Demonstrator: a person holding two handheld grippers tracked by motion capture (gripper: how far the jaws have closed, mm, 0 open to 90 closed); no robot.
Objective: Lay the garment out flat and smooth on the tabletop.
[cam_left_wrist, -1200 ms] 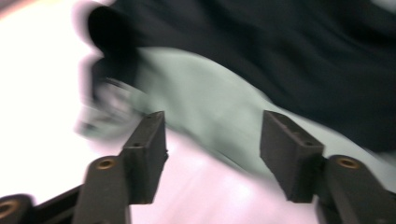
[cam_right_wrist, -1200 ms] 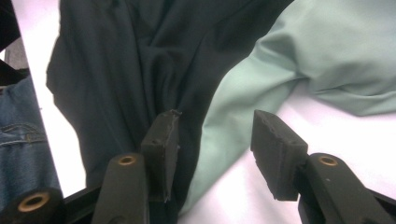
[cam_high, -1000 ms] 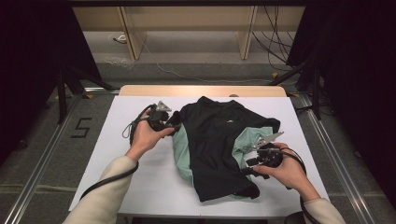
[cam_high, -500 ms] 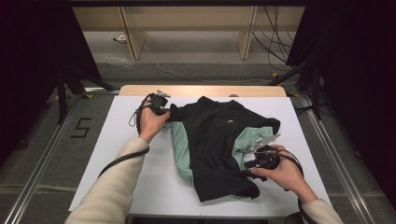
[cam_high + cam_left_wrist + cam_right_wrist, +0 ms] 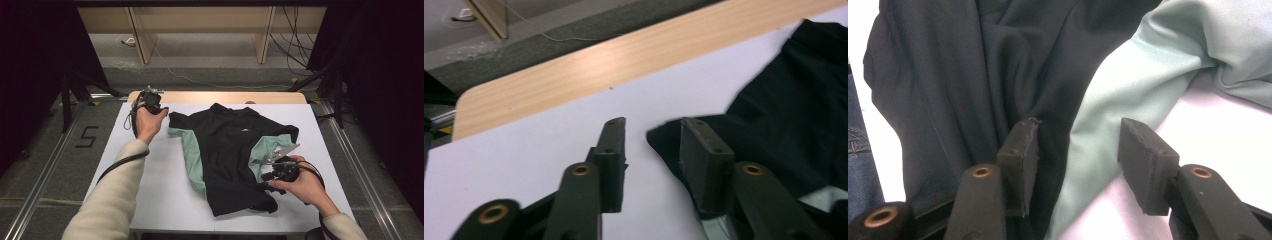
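Spreading a limp, light shirt (image 5: 231, 150): left gripper (image 5: 651, 142) just reopened, jaws apart beside the sleeve tip; right gripper (image 5: 1075, 150) open astride a fold. Best pinched at hems.

text: "5" (image 5: 87, 136) | on: floor left of table | other readable text: none

The black and pale green cloth shirt (image 5: 973, 75) runs off the top edge in the right gripper view. In the left gripper view, one claw pad (image 5: 704, 160) hides its sleeve tip.
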